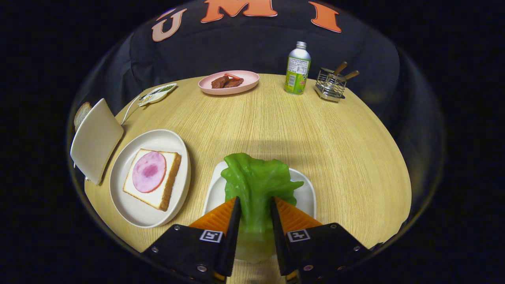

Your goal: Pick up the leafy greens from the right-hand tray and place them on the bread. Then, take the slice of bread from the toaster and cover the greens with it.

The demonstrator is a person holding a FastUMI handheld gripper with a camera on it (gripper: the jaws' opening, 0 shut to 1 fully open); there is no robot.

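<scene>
— Greens first: where are they sitting in the gripper view?

— Leafy greens [255,185] are lying low in the centre of the frame, over a white tray [305,195], with the stalk end running down between the two fingers.

— And the gripper [255,202]?

— Both orange fingers [219,215] are pressing on the stalk from either side, so it is clamping the greens.

— What is showing to the left?

— A round white plate [134,207] is sitting at lower left, holding a slice of bread [167,177] topped with a pink round of ham [148,172]. Further left, a pale toaster [96,140] is standing tilted at the table [347,150] edge, with another bread slice [81,114] peeking out behind it.

— Anything along the top?

— A pink plate [229,82] with reddish-brown food is lying at upper centre, a small dish [157,94] to its left, a green-labelled bottle [297,68] to its right, and a wire holder [330,83] with wooden handles just beside the bottle.
</scene>
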